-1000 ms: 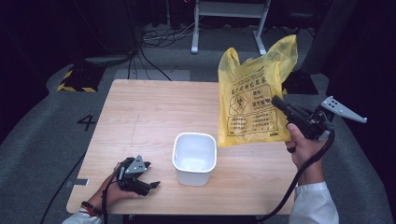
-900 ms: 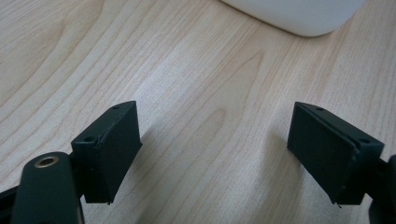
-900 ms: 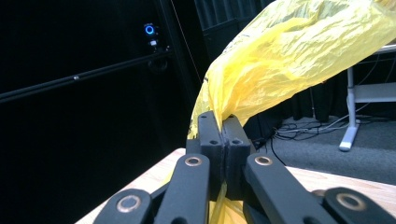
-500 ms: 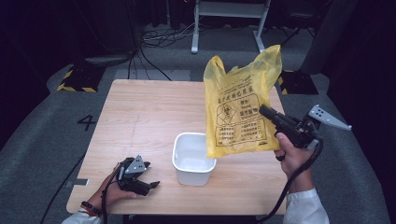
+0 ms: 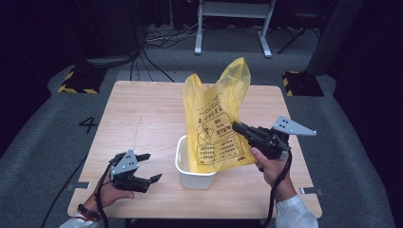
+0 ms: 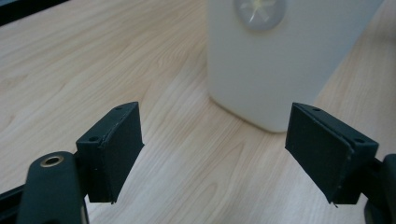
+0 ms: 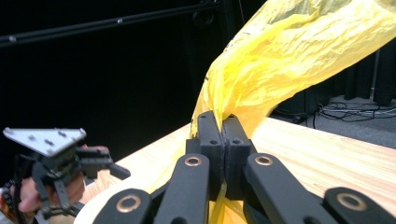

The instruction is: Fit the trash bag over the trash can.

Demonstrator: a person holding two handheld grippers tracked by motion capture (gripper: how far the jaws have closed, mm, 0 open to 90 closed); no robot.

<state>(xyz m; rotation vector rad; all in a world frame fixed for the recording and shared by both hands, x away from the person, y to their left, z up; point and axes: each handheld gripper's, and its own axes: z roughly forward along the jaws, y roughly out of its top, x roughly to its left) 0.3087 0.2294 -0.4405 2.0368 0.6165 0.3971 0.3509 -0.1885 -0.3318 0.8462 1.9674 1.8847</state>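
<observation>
Pinching yellow bag (image 5: 216, 123) above white tub (image 5: 195, 168), right gripper (image 5: 236, 127) clamped, left gripper (image 5: 147, 167) agape, possibly empty

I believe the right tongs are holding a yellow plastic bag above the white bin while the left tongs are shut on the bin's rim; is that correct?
Not quite: the left tongs are open and clear of the white bin, as the left gripper view shows. The rest holds: the right tongs are shut on the yellow plastic bag above the bin.

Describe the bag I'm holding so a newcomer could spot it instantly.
On the wooden table, find the white bin near its front edge. Hanging over it, pinched in the right gripper, is the yellow plastic bag: the one bright, crinkled, printed thing there.
</observation>
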